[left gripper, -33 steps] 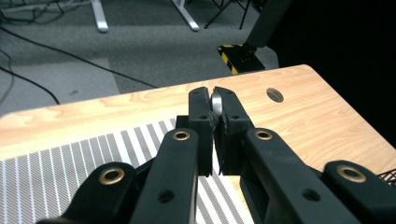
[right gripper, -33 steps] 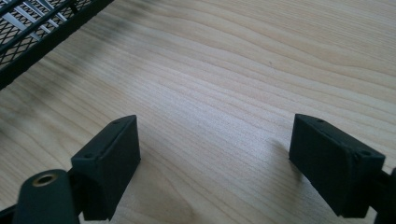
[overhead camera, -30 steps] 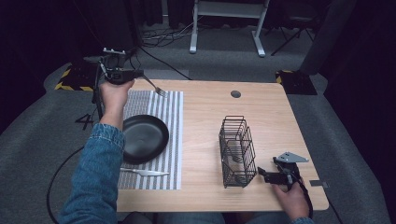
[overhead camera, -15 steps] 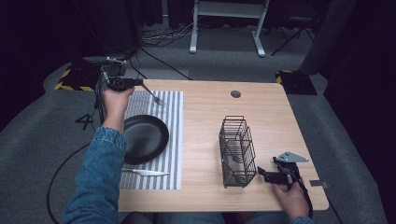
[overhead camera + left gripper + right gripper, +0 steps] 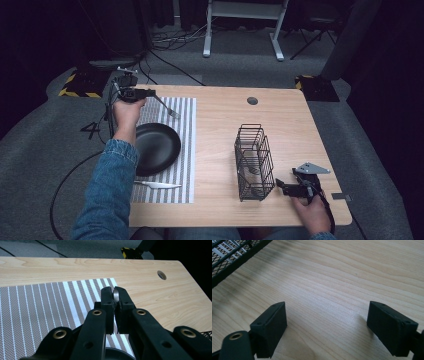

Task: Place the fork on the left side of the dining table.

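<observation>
fork (image 5: 165,105) hangs over striped placemat (image 5: 187,145) on wooden table (image 5: 295,125).

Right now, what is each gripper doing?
Left gripper: closed on the fork, above the striped placemat.
Right gripper: open, holding nothing.

Overhead light, even on the table (image 5: 280,125); floor and background fall to near black. High view soft, slightly grainy, edges dim. Gripper views sharper on the wood grain; jaws up close slightly soft. Faint soft shadows under the rack (image 5: 254,161). No glare.
</observation>
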`<state>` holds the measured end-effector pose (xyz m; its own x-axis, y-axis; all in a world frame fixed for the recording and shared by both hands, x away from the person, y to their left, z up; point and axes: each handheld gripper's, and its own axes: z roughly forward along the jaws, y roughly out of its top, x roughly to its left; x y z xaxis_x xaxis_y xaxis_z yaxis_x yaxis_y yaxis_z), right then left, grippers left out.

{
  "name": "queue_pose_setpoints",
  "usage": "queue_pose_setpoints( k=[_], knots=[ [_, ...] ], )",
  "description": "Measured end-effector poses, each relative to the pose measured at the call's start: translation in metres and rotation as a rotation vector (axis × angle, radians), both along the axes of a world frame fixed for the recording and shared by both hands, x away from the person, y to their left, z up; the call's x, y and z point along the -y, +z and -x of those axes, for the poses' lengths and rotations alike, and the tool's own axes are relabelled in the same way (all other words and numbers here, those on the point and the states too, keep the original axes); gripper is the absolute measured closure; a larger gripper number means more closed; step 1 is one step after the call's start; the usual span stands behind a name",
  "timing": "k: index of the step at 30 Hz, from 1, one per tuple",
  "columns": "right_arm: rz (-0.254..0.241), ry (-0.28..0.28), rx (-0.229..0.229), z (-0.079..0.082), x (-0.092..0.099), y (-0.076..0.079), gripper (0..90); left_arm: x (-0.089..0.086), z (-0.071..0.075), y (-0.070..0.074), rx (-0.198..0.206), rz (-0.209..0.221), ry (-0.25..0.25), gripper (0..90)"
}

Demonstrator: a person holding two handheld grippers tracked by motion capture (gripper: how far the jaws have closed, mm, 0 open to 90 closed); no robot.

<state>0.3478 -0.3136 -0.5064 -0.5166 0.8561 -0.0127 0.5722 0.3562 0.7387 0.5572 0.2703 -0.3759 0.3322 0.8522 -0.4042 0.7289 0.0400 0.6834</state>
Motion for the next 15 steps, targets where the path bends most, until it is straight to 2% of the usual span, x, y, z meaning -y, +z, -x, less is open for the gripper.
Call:
queue_pose_setpoints(
  k=[3,11,15],
  knots=[
    [0.001,0.001,0.000,0.0000,0.0001,0.0000,16.3,0.0015,-0.0006,-0.0026,-0.010,-0.013,0.003,86.2],
    [0.000,0.001,0.000,0.0000,0.0000,0.0000,16.2,-0.0001,-0.0009,-0.0055,-0.011,0.000,0.014,85.7],
    [0.001,0.000,0.000,0.0000,0.0001,0.0000,16.3,0.0003,-0.0018,-0.0066,-0.008,-0.061,0.045,82.0]
  ],
)
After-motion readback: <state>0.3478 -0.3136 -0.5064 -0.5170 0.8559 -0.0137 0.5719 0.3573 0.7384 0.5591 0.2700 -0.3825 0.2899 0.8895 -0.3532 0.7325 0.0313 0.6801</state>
